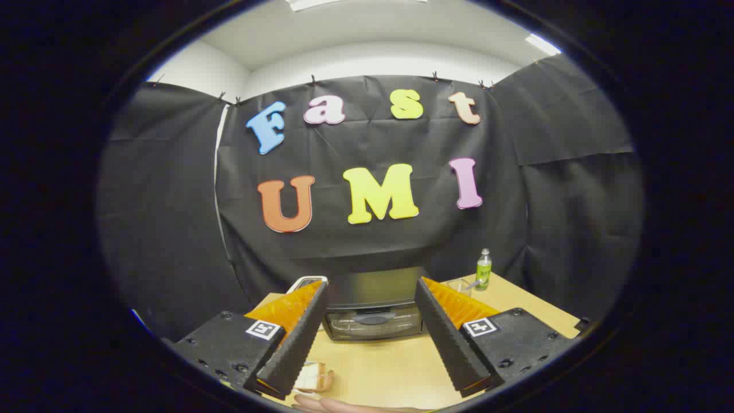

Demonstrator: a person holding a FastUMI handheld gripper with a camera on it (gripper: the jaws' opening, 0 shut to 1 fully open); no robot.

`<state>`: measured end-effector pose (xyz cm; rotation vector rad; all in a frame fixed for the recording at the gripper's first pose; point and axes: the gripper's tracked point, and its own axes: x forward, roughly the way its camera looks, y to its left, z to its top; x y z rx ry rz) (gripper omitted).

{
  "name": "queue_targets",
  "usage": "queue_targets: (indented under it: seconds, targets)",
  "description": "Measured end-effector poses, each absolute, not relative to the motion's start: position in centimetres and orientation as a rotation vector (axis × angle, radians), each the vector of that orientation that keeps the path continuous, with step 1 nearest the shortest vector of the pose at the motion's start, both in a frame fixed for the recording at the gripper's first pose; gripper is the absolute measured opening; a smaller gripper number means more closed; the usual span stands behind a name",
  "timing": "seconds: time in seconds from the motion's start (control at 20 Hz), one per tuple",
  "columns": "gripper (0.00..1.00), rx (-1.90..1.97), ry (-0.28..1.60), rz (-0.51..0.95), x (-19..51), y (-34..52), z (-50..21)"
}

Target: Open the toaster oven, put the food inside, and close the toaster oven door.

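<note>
A dark toaster oven [374, 312] stands on the wooden table [395, 367] beyond my fingers, its glass door shut and the handle across the door's top. My gripper [371, 301] is open, held above the table with nothing between the fingers. The oven's front shows in the gap between the fingertips. A piece of food in a clear wrap or tray [312, 377] lies on the table just below the left finger, partly hidden by it. A person's hand [344, 406] rests at the table's near edge, close to the food.
A small green bottle [483, 269] and a clear glass [459, 285] stand behind the right finger, to the right of the oven. A white object [307, 282] peeks out behind the left fingertip. Black cloth walls close off the back and sides.
</note>
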<state>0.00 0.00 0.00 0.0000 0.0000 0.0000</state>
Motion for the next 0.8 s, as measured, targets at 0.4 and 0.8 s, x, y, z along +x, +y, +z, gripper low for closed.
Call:
queue_targets:
  seconds: [0.4, 0.8]
  targets:
    - [1.0, -0.066, -0.018, -0.049, 1.8, -0.5, -0.5]
    - [1.0, -0.131, 0.023, -0.022, 9.7, 0.4, -4.5]
